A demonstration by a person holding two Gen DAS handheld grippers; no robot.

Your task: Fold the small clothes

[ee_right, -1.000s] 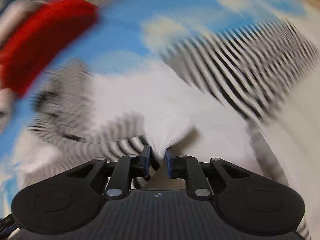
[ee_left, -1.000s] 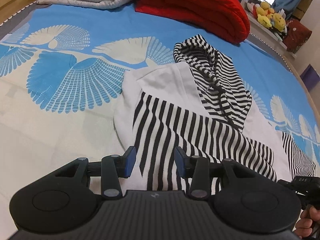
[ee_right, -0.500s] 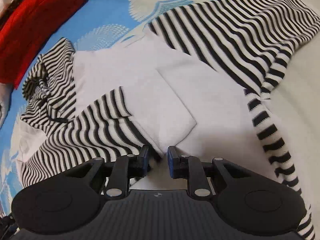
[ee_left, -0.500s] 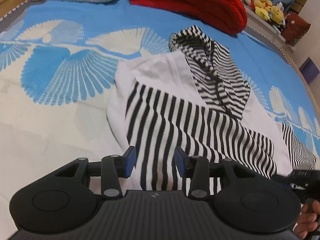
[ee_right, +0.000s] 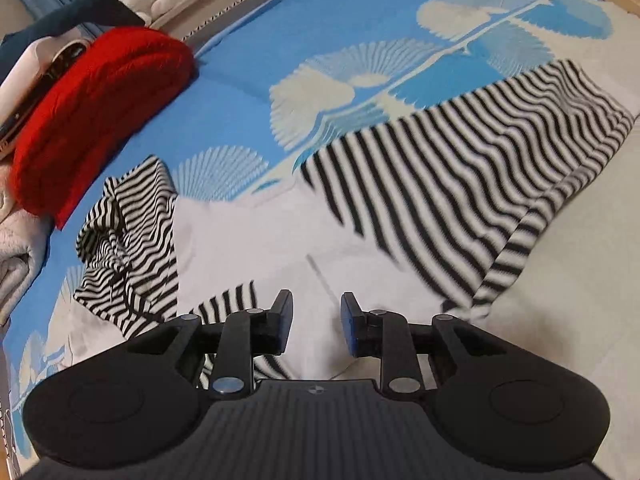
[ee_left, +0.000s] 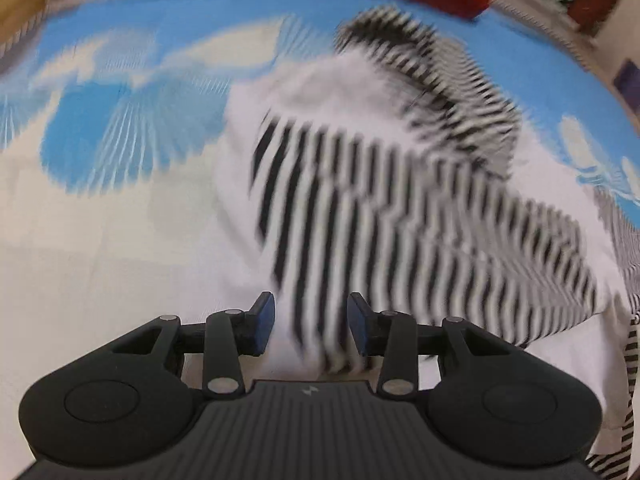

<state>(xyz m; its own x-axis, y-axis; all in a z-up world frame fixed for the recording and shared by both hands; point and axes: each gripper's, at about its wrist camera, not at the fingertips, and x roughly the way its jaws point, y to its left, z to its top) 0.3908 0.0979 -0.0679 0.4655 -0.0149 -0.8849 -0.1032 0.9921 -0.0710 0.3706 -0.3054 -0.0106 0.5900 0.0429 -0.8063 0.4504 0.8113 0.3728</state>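
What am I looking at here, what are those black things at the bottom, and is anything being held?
Each picture comes from a camera mounted on a handheld grasping tool, looking forward along its two blue-padded fingers. One view belongs to the left tool, the other to the right tool. Both are open and hold nothing. Ahead lies a black-and-white striped hoodie, spread on a blue and cream patterned bedspread, with one striped sleeve folded across its white body. A folded red blanket sits further back. The left view is blurred.

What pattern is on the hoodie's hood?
Black and white stripes on the hood, clearest in the right wrist view.
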